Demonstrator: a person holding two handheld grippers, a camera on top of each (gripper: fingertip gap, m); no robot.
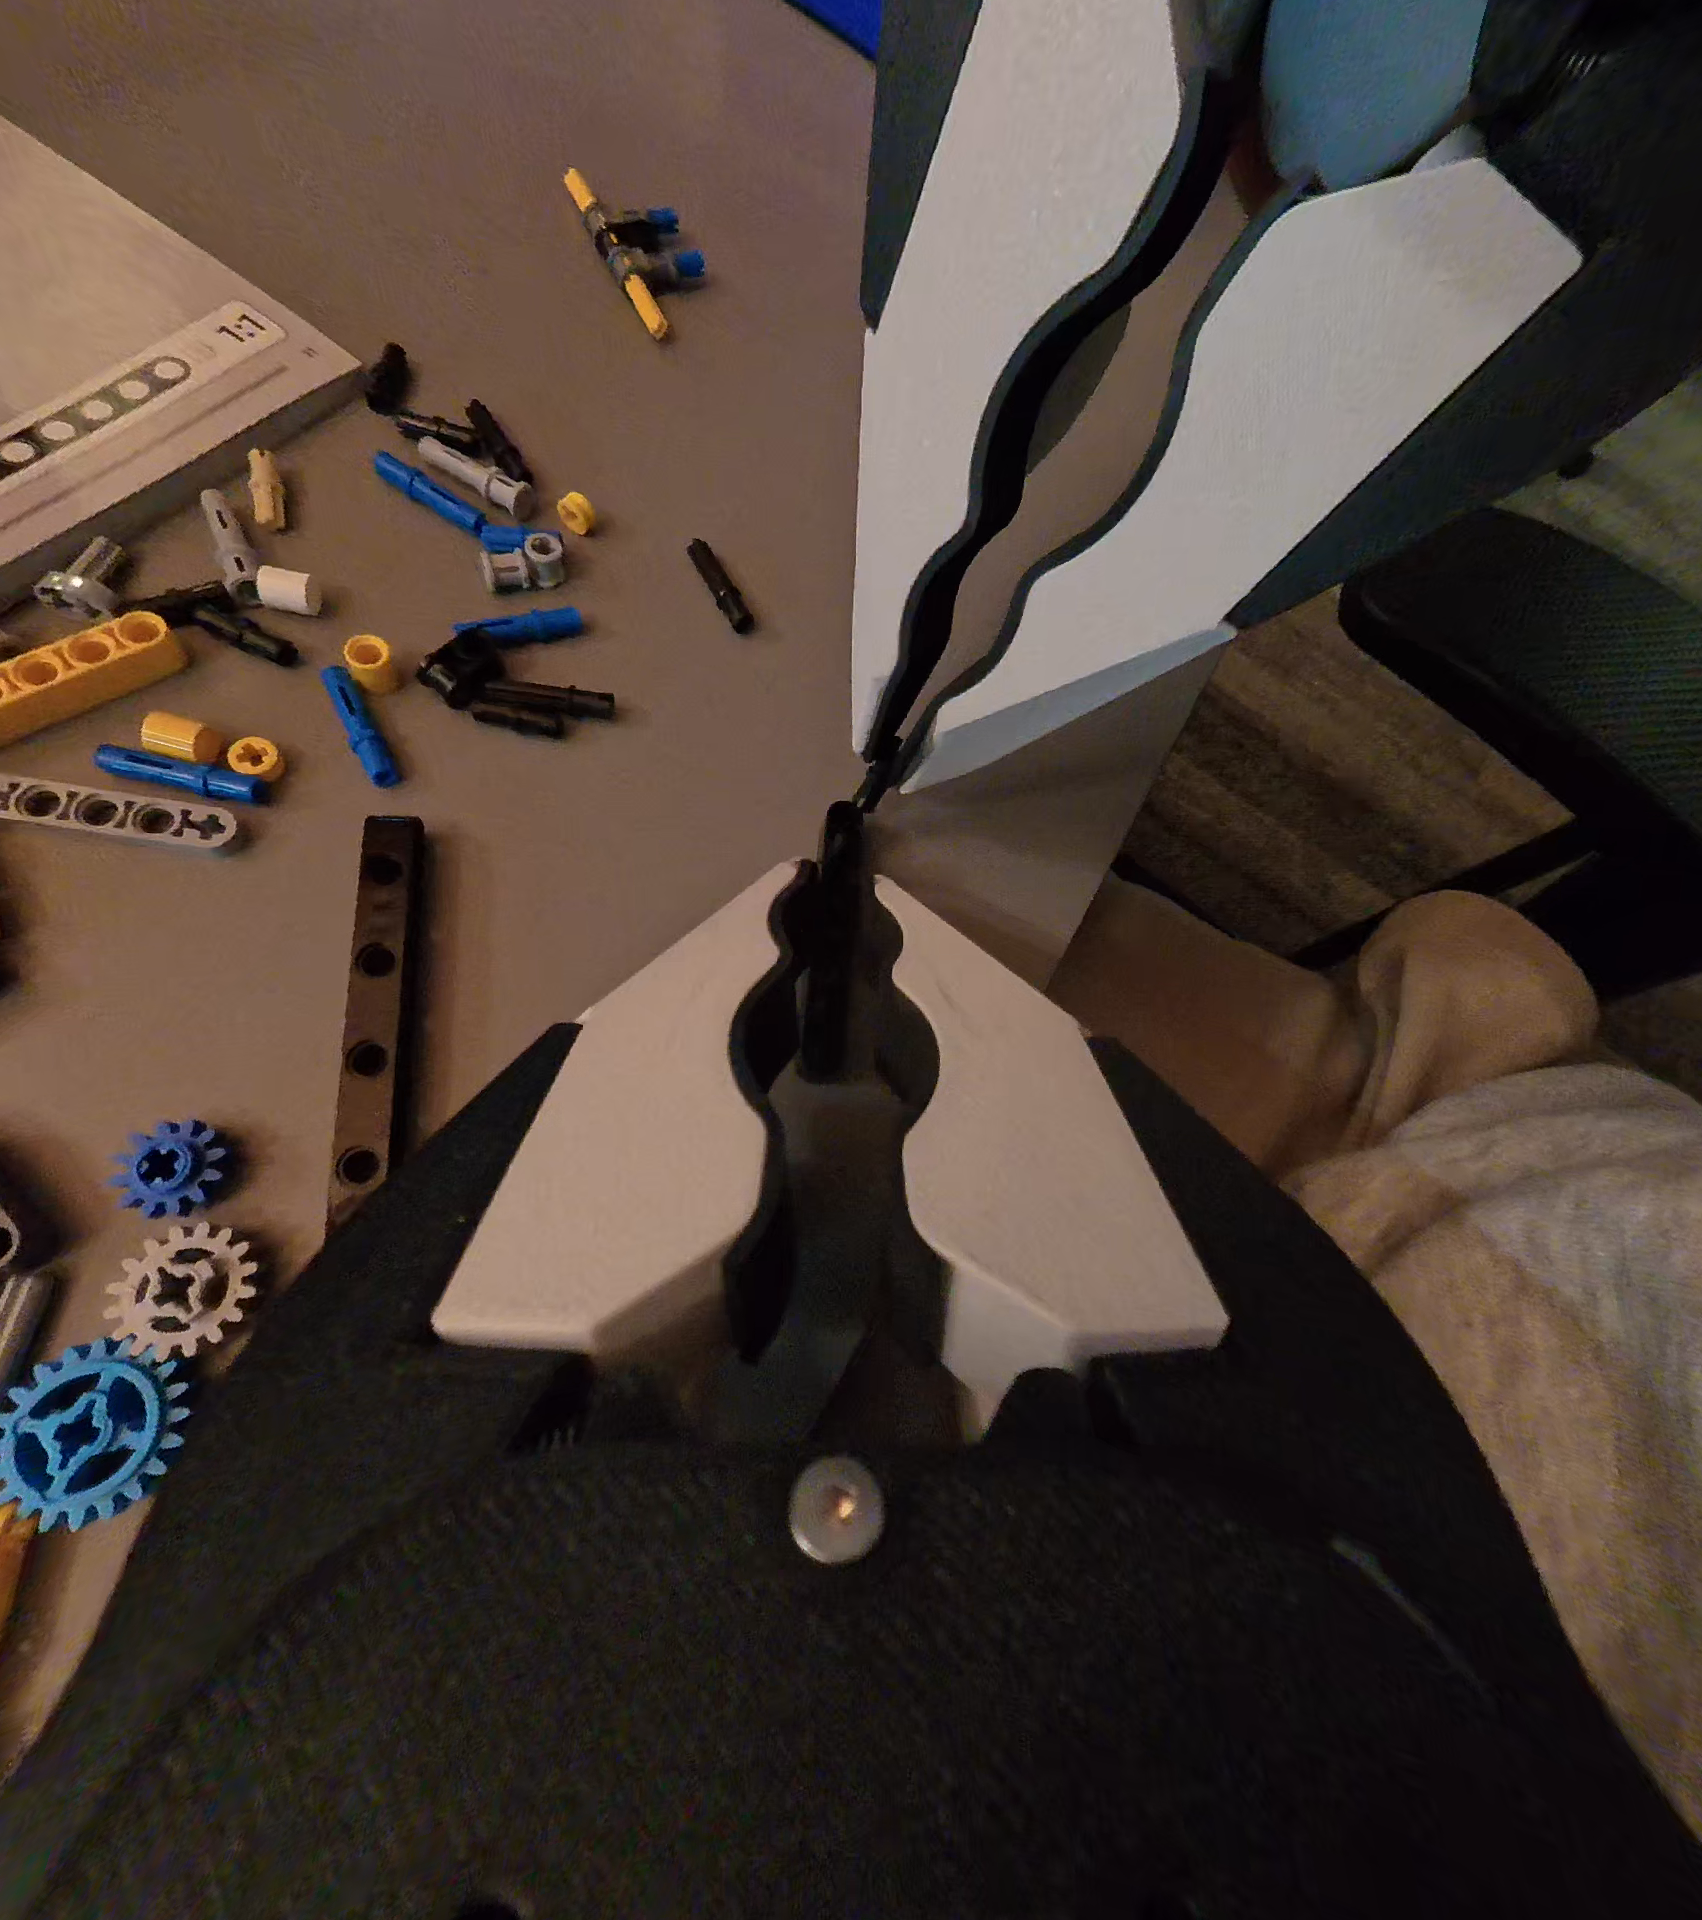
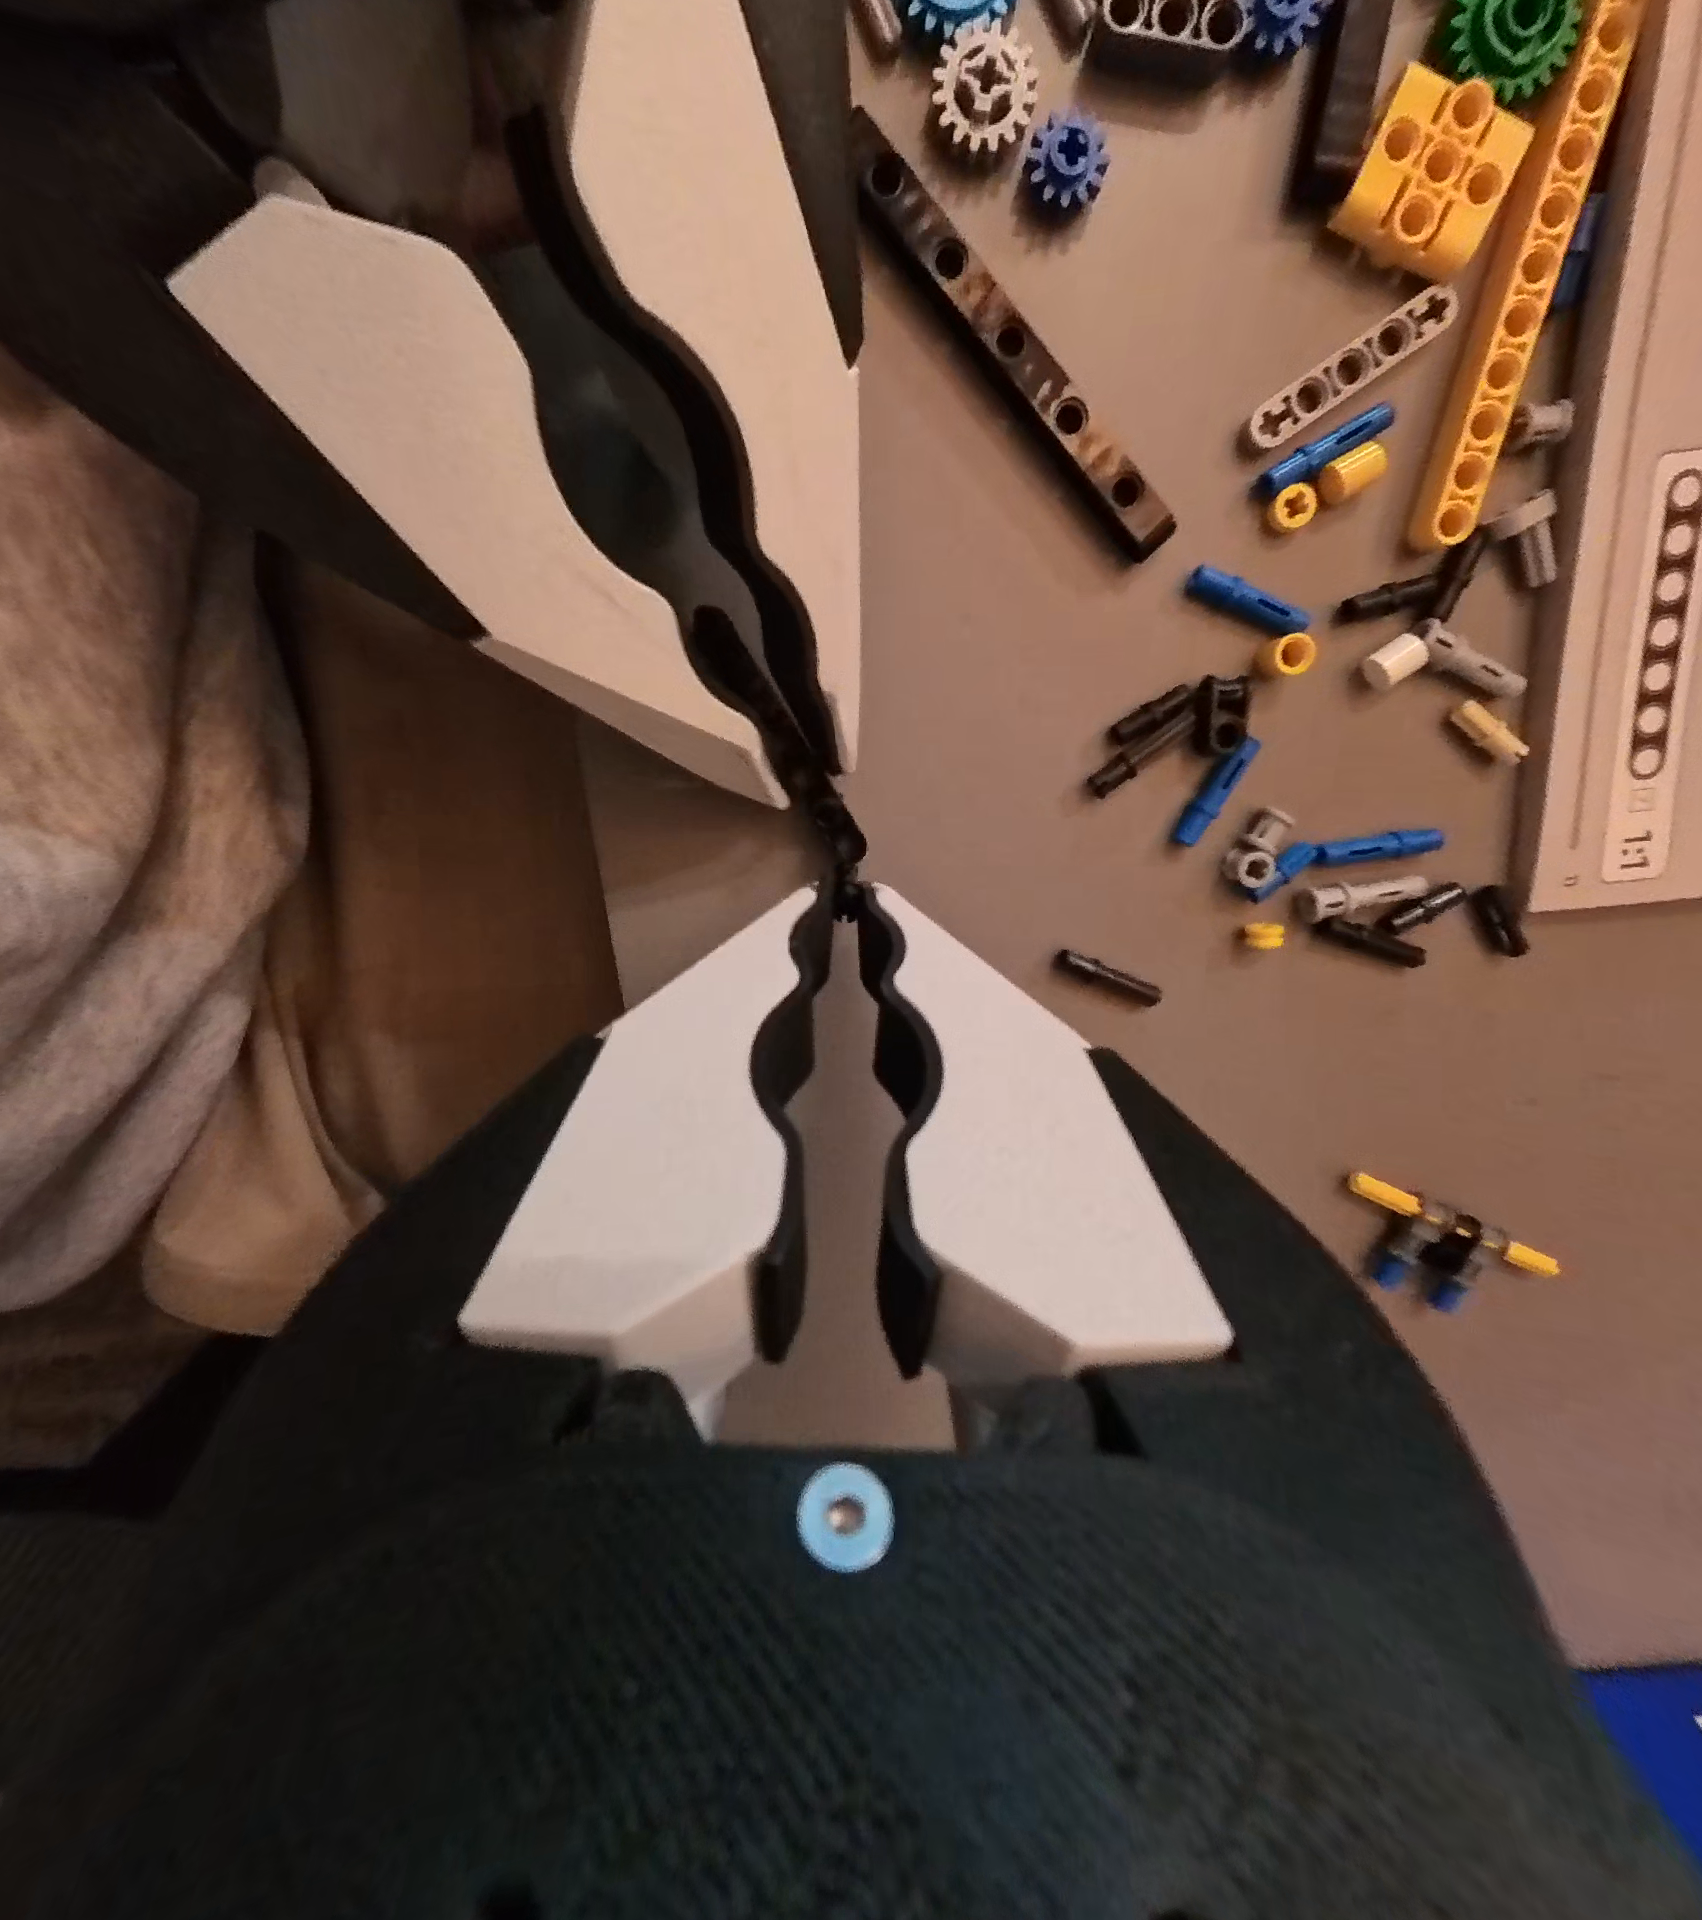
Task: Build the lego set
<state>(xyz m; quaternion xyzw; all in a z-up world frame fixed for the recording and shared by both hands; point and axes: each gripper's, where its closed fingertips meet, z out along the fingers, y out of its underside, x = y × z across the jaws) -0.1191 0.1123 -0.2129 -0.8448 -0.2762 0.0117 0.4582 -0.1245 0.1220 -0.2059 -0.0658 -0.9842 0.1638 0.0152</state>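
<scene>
Left wrist view: tools (image 1: 834,868) (image 2: 842,902) beyond table edge (image 1: 1153,748)

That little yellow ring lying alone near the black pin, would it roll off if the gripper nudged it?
Probably. The yellow ring looks round and tiny, so a nudge could roll or skid it on the smooth grey table. It seems hard plastic, likely stiff and light. The black pin might stop it.

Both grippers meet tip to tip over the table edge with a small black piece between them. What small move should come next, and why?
Probably a short, straight push together. The left gripper is shut on a black pin, whose tip meets the right gripper, pinched at that same joint. What the right one holds is too small to tell, so keep the two aligned.
</scene>
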